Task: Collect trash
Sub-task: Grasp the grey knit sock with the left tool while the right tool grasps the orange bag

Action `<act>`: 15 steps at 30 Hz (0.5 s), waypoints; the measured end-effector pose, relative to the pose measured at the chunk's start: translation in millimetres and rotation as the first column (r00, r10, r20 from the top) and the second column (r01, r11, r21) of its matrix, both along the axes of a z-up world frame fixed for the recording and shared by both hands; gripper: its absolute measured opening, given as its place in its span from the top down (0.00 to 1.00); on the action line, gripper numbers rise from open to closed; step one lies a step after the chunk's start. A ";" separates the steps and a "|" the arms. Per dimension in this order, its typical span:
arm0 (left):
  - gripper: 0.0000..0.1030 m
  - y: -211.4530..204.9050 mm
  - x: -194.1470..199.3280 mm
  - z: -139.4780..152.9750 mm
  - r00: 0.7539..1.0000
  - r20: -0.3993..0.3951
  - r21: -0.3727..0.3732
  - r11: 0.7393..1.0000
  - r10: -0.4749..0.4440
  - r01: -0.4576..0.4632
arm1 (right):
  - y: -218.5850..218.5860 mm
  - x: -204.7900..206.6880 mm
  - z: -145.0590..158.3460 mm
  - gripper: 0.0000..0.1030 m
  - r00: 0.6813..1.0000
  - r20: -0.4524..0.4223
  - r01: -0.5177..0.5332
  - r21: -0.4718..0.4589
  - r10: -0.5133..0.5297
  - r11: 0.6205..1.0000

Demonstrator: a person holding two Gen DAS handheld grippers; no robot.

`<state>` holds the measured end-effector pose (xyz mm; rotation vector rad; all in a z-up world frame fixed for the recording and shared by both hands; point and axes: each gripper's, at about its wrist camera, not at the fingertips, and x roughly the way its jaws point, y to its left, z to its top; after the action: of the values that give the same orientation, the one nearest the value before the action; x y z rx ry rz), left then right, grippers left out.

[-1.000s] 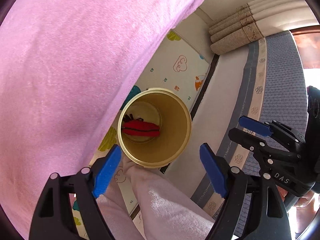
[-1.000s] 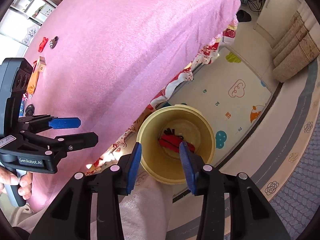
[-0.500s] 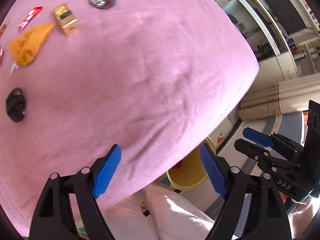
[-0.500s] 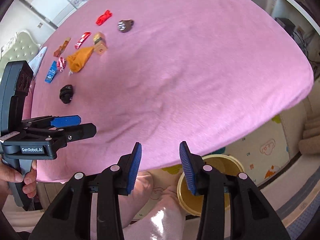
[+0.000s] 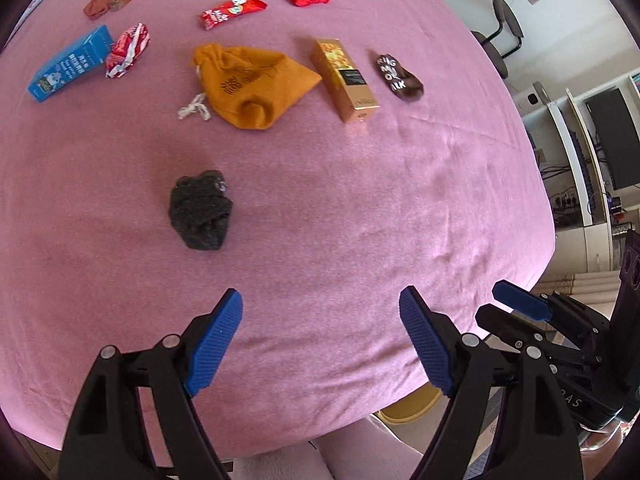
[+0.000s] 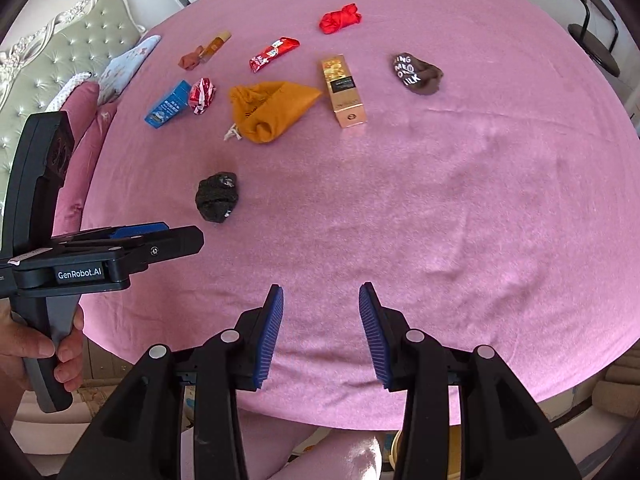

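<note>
Both the left tool and right tool hovered spread and empty above the pink bed, near the black wad.

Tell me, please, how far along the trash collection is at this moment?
Mostly still ahead. Both the left claw and the right claw are open and empty above the pink bed cover. Still lying there: the black wad, orange pouch, gold box, brown wrapper, blue carton and several red wrappers. Only the yellow bin's rim shows, so its contents cannot be seen.
</note>
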<state>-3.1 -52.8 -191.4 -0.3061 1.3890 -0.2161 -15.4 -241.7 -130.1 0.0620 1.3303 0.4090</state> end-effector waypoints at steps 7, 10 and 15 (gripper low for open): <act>0.22 44.9 12.2 -20.5 0.994 -0.026 0.003 0.995 0.104 -0.104 | 33.2 26.6 -8.8 0.61 0.999 0.010 -0.034 -0.008 0.034 0.999; 0.22 58.9 20.4 -34.5 0.986 -0.049 -0.003 0.987 0.159 -0.160 | 44.6 42.5 -14.9 0.61 0.999 0.006 -0.053 -0.004 0.053 0.999; 0.22 67.3 37.9 -59.1 0.971 -0.080 0.005 0.974 0.227 -0.227 | 56.3 68.7 -25.1 0.61 0.995 0.003 -0.104 0.012 0.104 0.994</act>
<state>34.8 14.5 -250.6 -0.4779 1.4201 -0.0172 53.3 -185.4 -155.2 0.0018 1.3322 0.5053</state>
